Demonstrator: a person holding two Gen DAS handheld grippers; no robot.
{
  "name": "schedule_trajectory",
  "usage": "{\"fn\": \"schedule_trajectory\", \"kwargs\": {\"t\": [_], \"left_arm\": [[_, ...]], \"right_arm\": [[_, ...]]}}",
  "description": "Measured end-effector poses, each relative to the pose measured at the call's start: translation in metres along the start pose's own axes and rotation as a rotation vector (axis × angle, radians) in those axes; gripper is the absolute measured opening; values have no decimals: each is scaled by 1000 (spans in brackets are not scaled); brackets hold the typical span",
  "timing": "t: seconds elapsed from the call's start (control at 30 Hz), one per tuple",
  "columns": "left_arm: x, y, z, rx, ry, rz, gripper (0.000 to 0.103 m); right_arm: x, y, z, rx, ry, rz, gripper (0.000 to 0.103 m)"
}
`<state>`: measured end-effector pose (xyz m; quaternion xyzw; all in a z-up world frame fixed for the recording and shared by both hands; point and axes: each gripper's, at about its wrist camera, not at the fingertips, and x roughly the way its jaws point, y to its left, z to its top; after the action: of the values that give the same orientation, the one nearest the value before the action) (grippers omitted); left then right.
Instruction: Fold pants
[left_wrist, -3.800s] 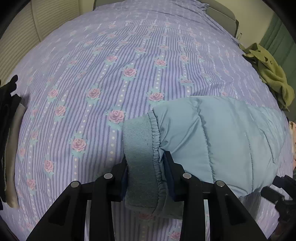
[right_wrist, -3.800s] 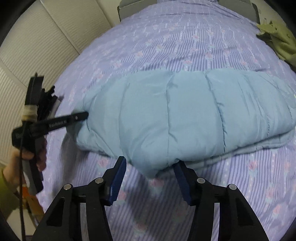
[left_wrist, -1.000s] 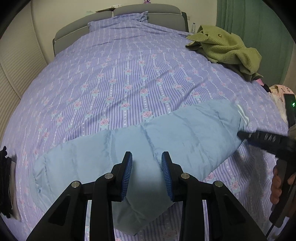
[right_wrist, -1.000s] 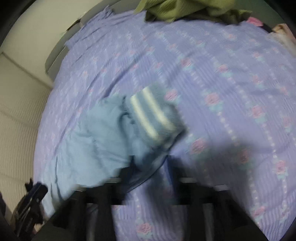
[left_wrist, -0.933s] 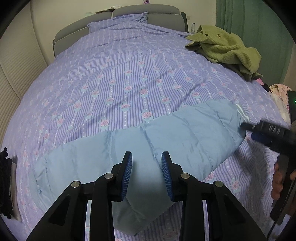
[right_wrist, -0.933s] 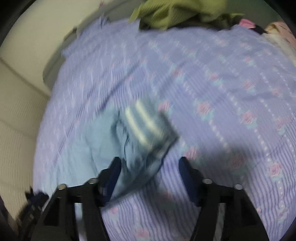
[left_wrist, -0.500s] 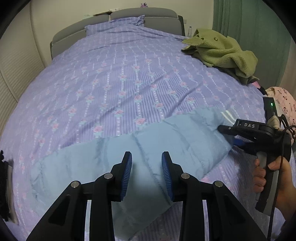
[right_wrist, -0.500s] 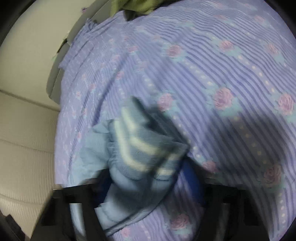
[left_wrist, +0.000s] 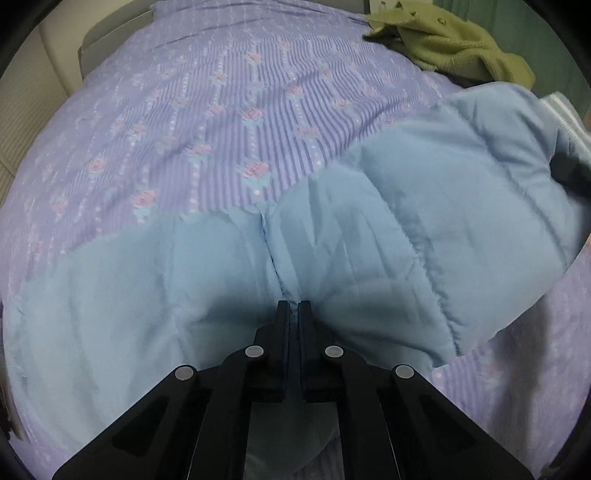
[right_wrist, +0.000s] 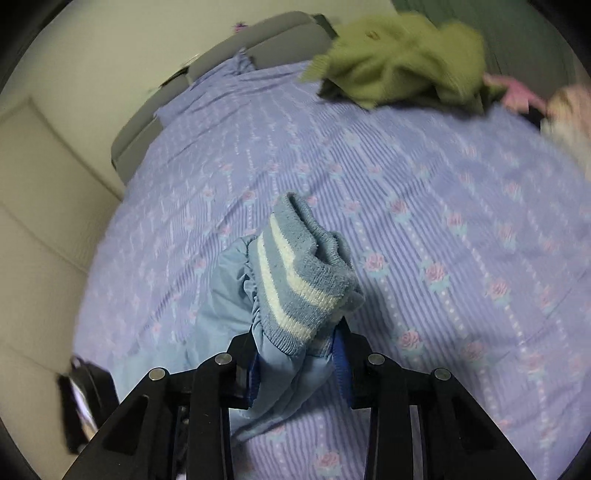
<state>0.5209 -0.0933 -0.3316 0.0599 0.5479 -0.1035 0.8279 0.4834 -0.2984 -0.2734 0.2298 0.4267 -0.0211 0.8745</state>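
Left wrist view is looking down along the left gripper (left_wrist: 293, 310), and its two black jaws are sitting almost together with only a thin slit between them, pressing into a crease of the pants (left_wrist: 369, 229). A sliver of pale blue cloth seems to be showing in that slit, so the left gripper is pinching the fabric near the middle of the garment. The quilted light-blue pants are lying across the near part of the bed (left_wrist: 221, 110), spreading to the left edge of the frame and rising at the right, where the far end is lifting off the purple flowered cover. A dark shape at that raised end is too blurred to name. A green sweater (left_wrist: 450, 44) is lying crumpled at the far right corner of the bed, well apart from the pants.

Over on the right wrist view, the right gripper (right_wrist: 299, 365) is standing at a medium width with the pants (right_wrist: 229, 295) bunched between its blue pads. The striped cuff (right_wrist: 299, 273), blue with white bands, is sticking up just beyond the fingertips, clear of the bed (right_wrist: 443, 221). The green sweater (right_wrist: 399, 55) is showing blurred at the far end, beside something pink at the right edge. A dark object at lower left is too blurred to identify.
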Motion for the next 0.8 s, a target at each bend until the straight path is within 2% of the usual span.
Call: {"fn": "schedule_trajectory", "kwargs": {"t": [0.03,0.07,0.13,0.2,0.33,0.43,0.57,0.63,0.8], "left_arm": [[-19,9,1,-35,-41,-15,8],[-45,21,1,-73,-103,-26,17],[-93,46,-5,-108,-185,42,36],[-132,76,-20,-121,-221,111,35],[-173,140,-60,-223,-209,107,35],[-189,181,-91,-298,-190,148,33],[-199,234,-136,-398,-168,147,29],[-200,249,-149,-399,-165,166,27],[-195,277,-172,-408,-157,173,25]], "right_arm": [[-8,7,1,-35,-17,-23,34],[-17,16,5,-60,-33,-32,34],[-33,37,7,-101,-61,-38,34],[-50,62,4,-148,-87,-27,34],[-69,143,-11,-290,-107,3,34],[-70,206,-36,-416,-112,23,34],[-48,291,-82,-558,-81,45,34],[-30,322,-106,-630,-62,30,34],[18,363,-169,-766,85,18,34]]}}
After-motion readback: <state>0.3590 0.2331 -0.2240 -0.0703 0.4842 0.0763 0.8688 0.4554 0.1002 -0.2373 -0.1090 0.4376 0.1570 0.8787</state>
